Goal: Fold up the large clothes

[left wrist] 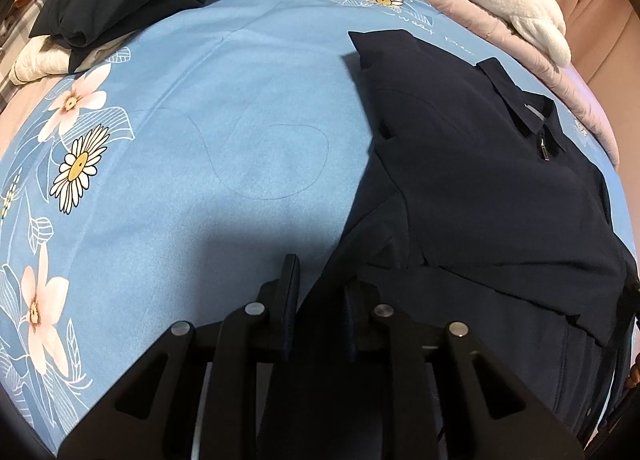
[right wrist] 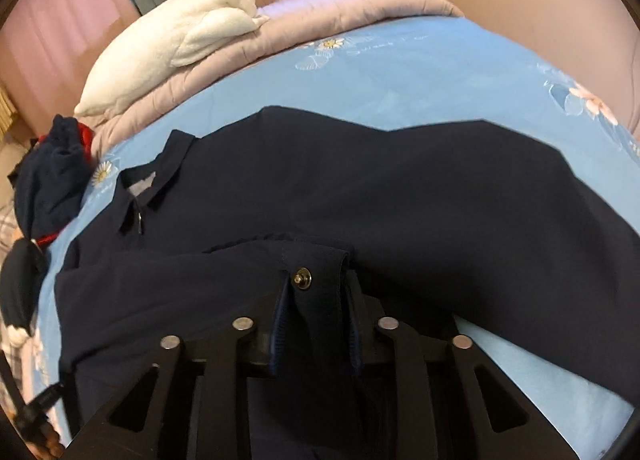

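Both tongs grip the navy jacket, which lies spread on the blue floral bed sheet. Left tongs pinch a fabric edge well below the collar; right tongs clamp a cuff tab at its snap button. Risk: the thin cloth may slip from either grip mid-fold, or uneven lifting may skew the sleeve across the collar.

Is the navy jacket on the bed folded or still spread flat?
Partly folded: the navy jacket has a sleeve cuff with a snap lying across its front.
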A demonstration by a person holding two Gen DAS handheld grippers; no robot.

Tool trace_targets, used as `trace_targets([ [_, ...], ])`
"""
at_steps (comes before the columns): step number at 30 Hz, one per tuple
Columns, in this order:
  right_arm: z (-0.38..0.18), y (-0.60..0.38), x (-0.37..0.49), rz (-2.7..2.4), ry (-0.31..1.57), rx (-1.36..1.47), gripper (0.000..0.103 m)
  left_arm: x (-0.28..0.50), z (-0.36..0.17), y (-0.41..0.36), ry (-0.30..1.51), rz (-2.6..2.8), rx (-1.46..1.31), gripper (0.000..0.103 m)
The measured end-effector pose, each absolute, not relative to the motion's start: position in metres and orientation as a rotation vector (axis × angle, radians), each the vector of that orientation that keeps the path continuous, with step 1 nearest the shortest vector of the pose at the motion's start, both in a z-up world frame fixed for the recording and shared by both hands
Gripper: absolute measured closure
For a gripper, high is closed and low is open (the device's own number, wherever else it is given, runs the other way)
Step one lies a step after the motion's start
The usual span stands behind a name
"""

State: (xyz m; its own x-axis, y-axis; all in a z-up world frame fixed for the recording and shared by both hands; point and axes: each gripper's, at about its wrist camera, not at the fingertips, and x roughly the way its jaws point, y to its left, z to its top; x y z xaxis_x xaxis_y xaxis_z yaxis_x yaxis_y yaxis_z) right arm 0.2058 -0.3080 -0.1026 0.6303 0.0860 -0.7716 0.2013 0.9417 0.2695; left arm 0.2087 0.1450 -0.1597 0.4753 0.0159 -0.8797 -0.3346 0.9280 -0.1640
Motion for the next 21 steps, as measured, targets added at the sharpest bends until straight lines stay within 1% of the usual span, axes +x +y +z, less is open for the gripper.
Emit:
trace_targets([
  [1,-0.097,-0.307,0.203,-0.070,0.881,0.338,0.065,0.209,-0.160,0.146,1.059,0.218,-0.337,0.082],
  [2,-0.094,-0.310,0.201,-0.074,0.873,0.330,0.062,0.209,-0.160,0.146,1.058,0.218,-0.342,0.082],
  [3,-0.086,-0.311,0.196,-0.093,0.860,0.313,0.053,0.209,-0.160,0.147,1.058,0.217,-0.346,0.082],
  [4,-0.081,-0.313,0.191,-0.104,0.841,0.302,0.048,0.208,-0.160,0.148,1.056,0.218,-0.351,0.082],
  [5,-0.076,-0.316,0.185,-0.107,0.820,0.299,0.046,0.207,-0.160,0.147,1.054,0.219,-0.354,0.082],
  [7,-0.071,-0.322,0.173,-0.113,0.809,0.315,0.030,0.206,-0.160,0.146,1.045,0.222,-0.354,0.082],
  [8,-0.071,-0.324,0.168,-0.113,0.810,0.334,0.030,0.206,-0.161,0.146,1.041,0.223,-0.352,0.082],
  [13,-0.091,-0.316,0.150,-0.065,0.869,0.346,0.030,0.205,-0.160,0.142,1.039,0.236,-0.338,0.082],
  [17,-0.123,-0.305,0.148,-0.090,0.947,0.324,0.030,0.204,-0.161,0.142,1.035,0.236,-0.321,0.082],
  [18,-0.131,-0.305,0.150,-0.101,0.973,0.325,0.032,0.204,-0.161,0.142,1.034,0.239,-0.320,0.082],
  [19,-0.136,-0.304,0.150,-0.103,0.985,0.326,0.040,0.204,-0.161,0.142,1.035,0.240,-0.318,0.082],
  [20,-0.140,-0.305,0.151,-0.097,0.988,0.331,0.045,0.204,-0.161,0.142,1.035,0.242,-0.314,0.082],
  [21,-0.143,-0.305,0.151,-0.080,0.982,0.342,0.057,0.205,-0.161,0.141,1.036,0.242,-0.312,0.082],
])
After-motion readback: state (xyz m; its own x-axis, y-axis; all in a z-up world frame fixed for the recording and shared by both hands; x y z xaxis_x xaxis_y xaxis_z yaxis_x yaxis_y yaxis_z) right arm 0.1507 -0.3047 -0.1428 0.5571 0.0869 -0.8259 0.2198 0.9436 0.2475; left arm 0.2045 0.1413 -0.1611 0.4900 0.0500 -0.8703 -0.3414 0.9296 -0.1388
